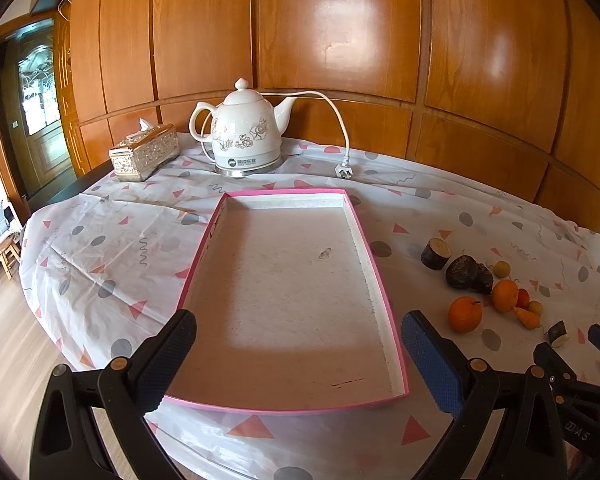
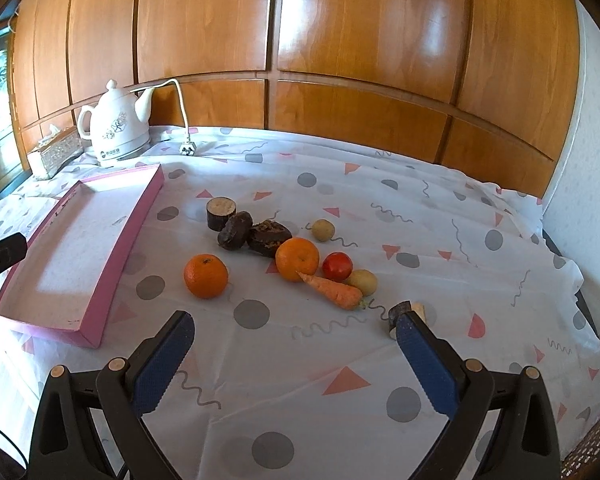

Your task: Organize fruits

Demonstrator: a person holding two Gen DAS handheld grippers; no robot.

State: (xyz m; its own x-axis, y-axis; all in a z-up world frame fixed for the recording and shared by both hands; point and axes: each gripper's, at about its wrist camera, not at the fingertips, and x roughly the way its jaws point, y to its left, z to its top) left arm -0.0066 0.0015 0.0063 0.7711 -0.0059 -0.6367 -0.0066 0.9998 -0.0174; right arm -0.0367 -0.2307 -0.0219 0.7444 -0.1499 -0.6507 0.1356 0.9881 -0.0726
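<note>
1. Both grippers are spread wide and hold nothing: your left gripper (image 1: 298, 356) hovers over the near end of the pink tray (image 1: 382, 280), your right gripper (image 2: 292, 360) over bare cloth short of the fruit.
2. Task items lie loose on the worktop, to the right of the tray and well apart from it: a near orange (image 2: 206, 276), a second orange (image 2: 298, 259) touching a carrot (image 2: 334, 290), a red fruit (image 2: 337, 266), two yellowish fruits (image 2: 362, 281), and dark brown pieces (image 2: 234, 230) behind. The tray holds none of them so far.
3. Risk: round fruit may roll off the pads if you close off-centre; the near orange stands alone and is the safest first pick.
4. Risk: reaching for the second orange may knock the carrot and red fruit out of place, since they crowd together.
5. Risk: the loose tablecloth (image 2: 420, 240) may snag and drag items.
6. View difference: the right wrist view separates each fruit; the left wrist view shows the tray's bare floor, with the fruit bunched at the margin.
</note>
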